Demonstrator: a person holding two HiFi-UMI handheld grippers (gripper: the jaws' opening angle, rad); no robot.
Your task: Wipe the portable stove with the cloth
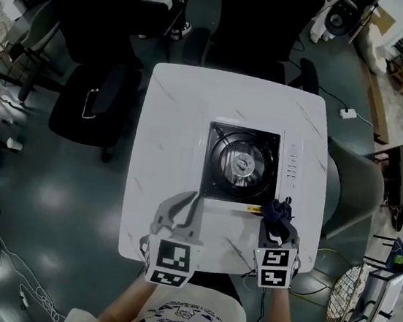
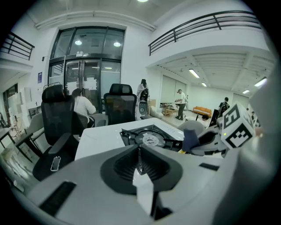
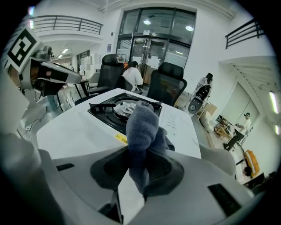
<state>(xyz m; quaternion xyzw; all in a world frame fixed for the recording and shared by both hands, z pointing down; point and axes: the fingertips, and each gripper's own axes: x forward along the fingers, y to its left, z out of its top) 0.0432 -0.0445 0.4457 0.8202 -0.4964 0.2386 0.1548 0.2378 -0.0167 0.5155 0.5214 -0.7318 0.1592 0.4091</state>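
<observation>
The square stone-look desk [image 1: 171, 108] is white with faint grey veins; the boxy portable stove [image 1: 289, 168] is white with a black burner bay; the fleecy cloth [image 3: 142, 125] is dark blue-grey; the left gripper [image 1: 194, 197] and right gripper [image 1: 276, 218] are pale grey, their cubes patterned in black-and-white squares; the glossy floor [image 1: 57, 196] is dark grey.

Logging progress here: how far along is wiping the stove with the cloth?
Done: the cloth is clamped in the right hand-held gripper. In hand: it sits at the near edge of the portable stove. Left: the wiping itself. The left hand-held gripper is shut, empty.
</observation>
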